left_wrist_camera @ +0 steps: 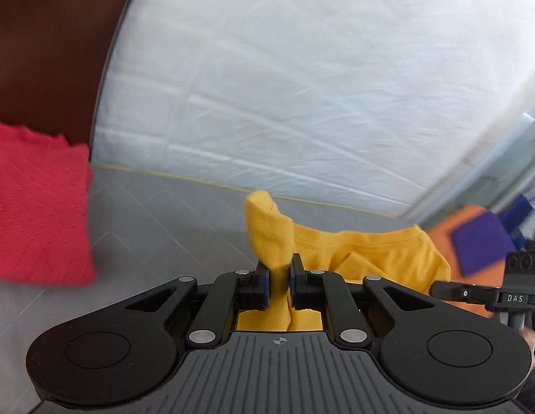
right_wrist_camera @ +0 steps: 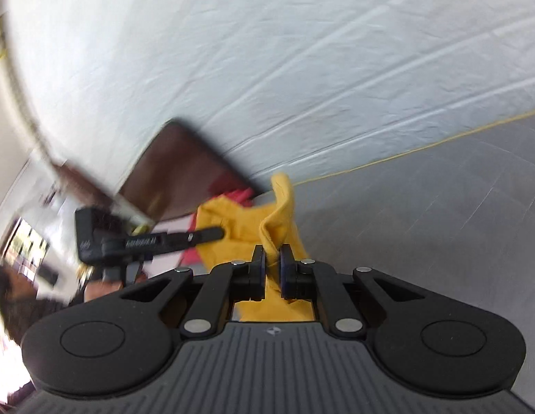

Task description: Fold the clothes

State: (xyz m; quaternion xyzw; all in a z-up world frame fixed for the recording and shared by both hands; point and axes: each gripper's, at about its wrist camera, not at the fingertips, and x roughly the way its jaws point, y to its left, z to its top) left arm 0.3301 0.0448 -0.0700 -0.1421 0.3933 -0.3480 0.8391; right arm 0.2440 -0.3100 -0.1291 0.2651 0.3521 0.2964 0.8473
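A yellow garment [left_wrist_camera: 364,255] hangs between both grippers above a grey tiled surface [left_wrist_camera: 170,227]. My left gripper [left_wrist_camera: 279,269] is shut on a bunched edge of it, and a tuft stands up above the fingers. My right gripper [right_wrist_camera: 272,258] is shut on another edge of the yellow garment [right_wrist_camera: 284,214]. In the right wrist view the left gripper's finger [right_wrist_camera: 198,236] reaches into the cloth from the left. In the left wrist view the right gripper's finger [left_wrist_camera: 464,291] shows at the right.
A red cloth [left_wrist_camera: 36,207] lies at the left. A purple cloth [left_wrist_camera: 481,245] on an orange one [left_wrist_camera: 450,224] lies at the right. A white sheet [left_wrist_camera: 301,86] covers the wall behind. A dark brown panel [left_wrist_camera: 50,45] stands at the far left.
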